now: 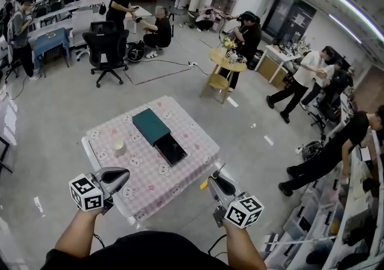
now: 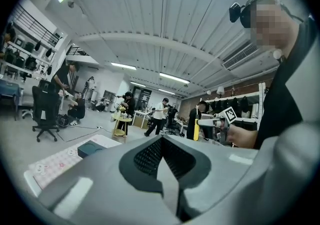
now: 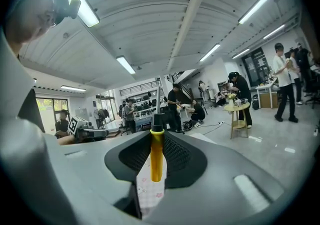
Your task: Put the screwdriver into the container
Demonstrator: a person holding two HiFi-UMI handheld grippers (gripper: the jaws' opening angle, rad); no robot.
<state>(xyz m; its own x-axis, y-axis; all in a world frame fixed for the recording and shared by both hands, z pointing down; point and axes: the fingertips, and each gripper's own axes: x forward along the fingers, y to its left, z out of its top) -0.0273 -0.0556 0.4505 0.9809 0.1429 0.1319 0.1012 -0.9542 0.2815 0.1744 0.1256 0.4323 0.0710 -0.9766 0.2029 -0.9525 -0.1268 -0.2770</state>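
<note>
Right gripper [image 1: 219,180], lower right of the head view, clamps the yellow-handled screwdriver [image 3: 156,159] upright by its handle, presumably for carriage to the open black container [image 1: 171,149] at frame centre; left gripper [image 1: 117,175], lower left, is closed on nothing, held clear

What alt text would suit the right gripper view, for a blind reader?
The right tool grips a yellow-handled screwdriver between its jaws. Through the gap below shows a pink-patterned tablecloth; behind, people stand about a large, bright room.

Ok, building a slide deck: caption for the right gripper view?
Right gripper shut on the yellow-handled screwdriver, people at work in the room behind.
</note>
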